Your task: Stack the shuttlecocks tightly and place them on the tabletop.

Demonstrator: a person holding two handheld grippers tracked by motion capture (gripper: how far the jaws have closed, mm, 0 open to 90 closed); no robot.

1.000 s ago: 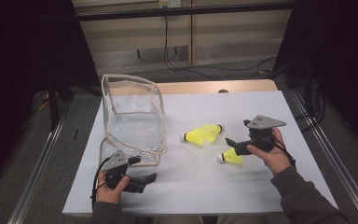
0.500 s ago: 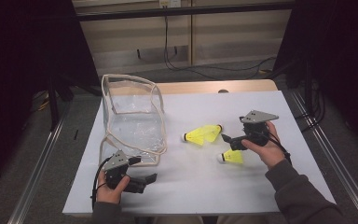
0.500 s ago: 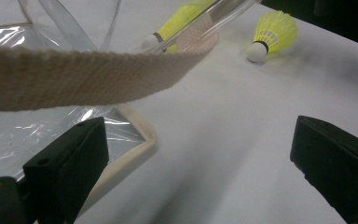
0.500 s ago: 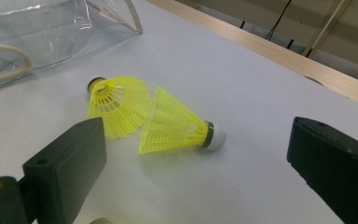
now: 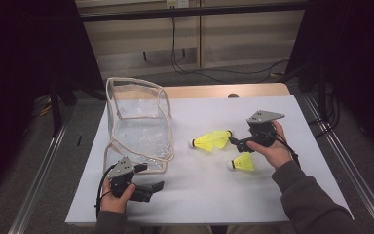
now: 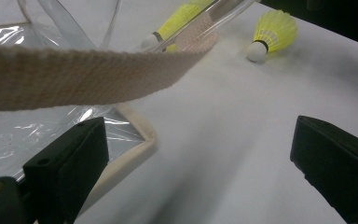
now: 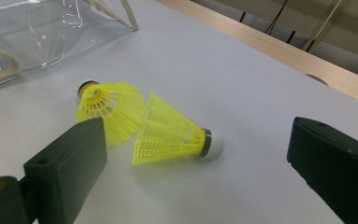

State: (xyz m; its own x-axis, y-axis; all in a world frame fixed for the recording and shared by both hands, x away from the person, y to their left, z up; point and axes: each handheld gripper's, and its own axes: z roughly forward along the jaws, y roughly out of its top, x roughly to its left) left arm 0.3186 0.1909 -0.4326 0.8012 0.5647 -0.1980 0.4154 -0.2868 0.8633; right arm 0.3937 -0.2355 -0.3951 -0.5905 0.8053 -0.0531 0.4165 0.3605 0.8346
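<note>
White surface (image 5: 272, 195): three yellow plastic shuttlecocks (image 5: 213, 140) outside clear plastic pouch (image 5: 139, 124); none packed. Both hand-held grippers, left (image 5: 152, 190) and right (image 5: 233, 141), wide open, empty.

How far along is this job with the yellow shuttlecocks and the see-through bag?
Barely begun. The clear bag holds no shuttlecocks. In hand: the right gripper, jaws open, reaches for the pair of shuttlecocks lying cone to cone; the left gripper waits open by the bag's strap. Left: those two and the single shuttlecock still lie on the table.

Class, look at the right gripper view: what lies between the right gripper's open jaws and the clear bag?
Two yellow shuttlecocks lie together on the white table, between the right gripper and the clear bag.
</note>
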